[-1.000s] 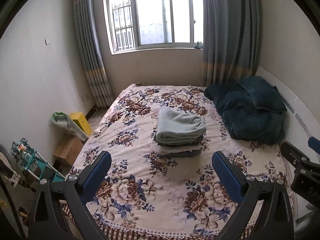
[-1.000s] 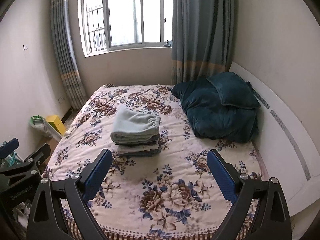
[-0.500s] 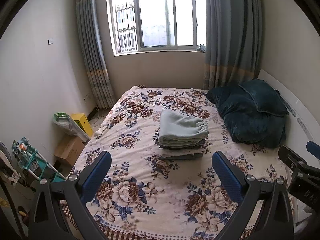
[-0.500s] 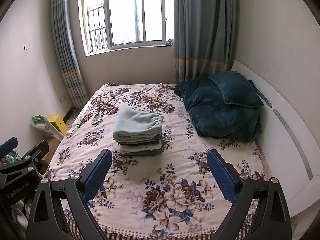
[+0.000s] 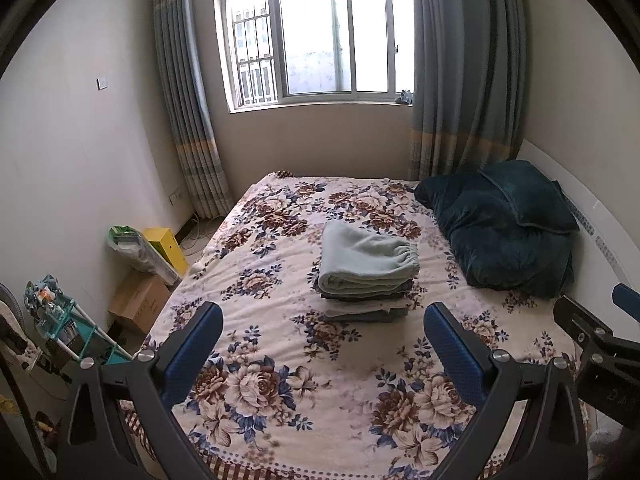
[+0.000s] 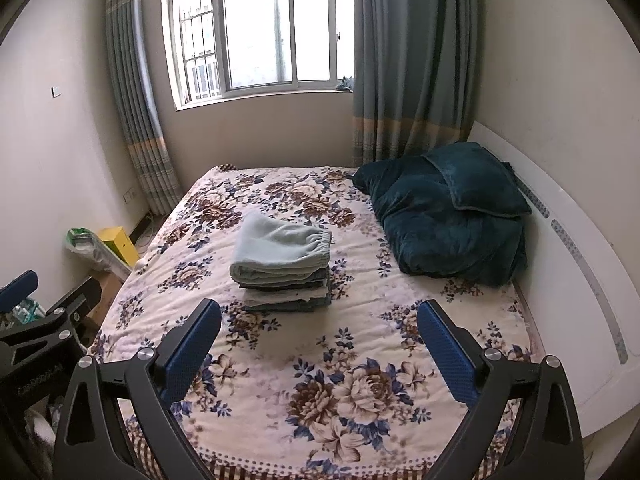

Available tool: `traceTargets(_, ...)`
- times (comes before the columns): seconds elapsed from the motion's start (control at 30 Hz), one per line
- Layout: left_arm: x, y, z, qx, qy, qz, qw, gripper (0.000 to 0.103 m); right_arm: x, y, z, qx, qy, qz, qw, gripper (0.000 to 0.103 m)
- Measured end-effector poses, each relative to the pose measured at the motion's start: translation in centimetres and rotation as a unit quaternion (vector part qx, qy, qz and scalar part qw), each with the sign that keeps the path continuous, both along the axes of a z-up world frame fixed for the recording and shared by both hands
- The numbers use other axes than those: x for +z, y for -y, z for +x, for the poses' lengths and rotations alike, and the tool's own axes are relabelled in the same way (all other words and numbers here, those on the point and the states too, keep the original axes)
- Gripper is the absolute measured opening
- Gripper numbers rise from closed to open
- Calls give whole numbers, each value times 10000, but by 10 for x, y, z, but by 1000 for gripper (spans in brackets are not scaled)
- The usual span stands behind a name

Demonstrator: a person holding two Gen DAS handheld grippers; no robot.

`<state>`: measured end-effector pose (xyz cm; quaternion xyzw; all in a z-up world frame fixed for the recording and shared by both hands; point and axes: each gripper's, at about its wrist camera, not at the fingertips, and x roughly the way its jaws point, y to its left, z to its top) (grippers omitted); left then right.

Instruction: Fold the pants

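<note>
- Left wrist view: the left gripper [image 5: 322, 330] hangs over the near end of the floral bedspread [image 5: 280, 392], its blue-padded fingers [image 5: 192, 350] spread wide with nothing between them.
- Folded pale-green pants [image 5: 366, 258] top a stack of folded garments [image 5: 364, 308] at the middle of that bedspread. Their long axis runs across the bed: the elastic waistband points toward the dark teal quilt [image 5: 504, 232], the rolled fold edge faces the gripper.
- Right wrist view: the right gripper [image 6: 318, 326] also hovers over the bedspread's [image 6: 320, 384] near end, fingers [image 6: 450, 354] apart and empty, well short of the pants [image 6: 280, 250].
- Only the left view shows a teal rack [image 5: 68, 332] and a cardboard box [image 5: 138, 306] on the floor left of the bedspread, plus the right gripper's body [image 5: 600, 352] at its right edge.
- Only the right view shows the long white headboard [image 6: 576, 264] behind the quilt [image 6: 448, 212], and the left gripper's body [image 6: 40, 332] at its left edge.
- Both show a yellow box [image 5: 166, 248] by the wall.
</note>
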<state>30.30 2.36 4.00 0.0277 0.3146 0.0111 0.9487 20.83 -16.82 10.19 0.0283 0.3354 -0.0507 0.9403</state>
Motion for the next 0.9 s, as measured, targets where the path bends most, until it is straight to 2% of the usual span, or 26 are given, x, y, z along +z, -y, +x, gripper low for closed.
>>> traceTargets(0.9, -1, -5, -11, 146, -30, 8, 9999, 103, -5, -7, -1, -41, -64, -11, 10000, 101)
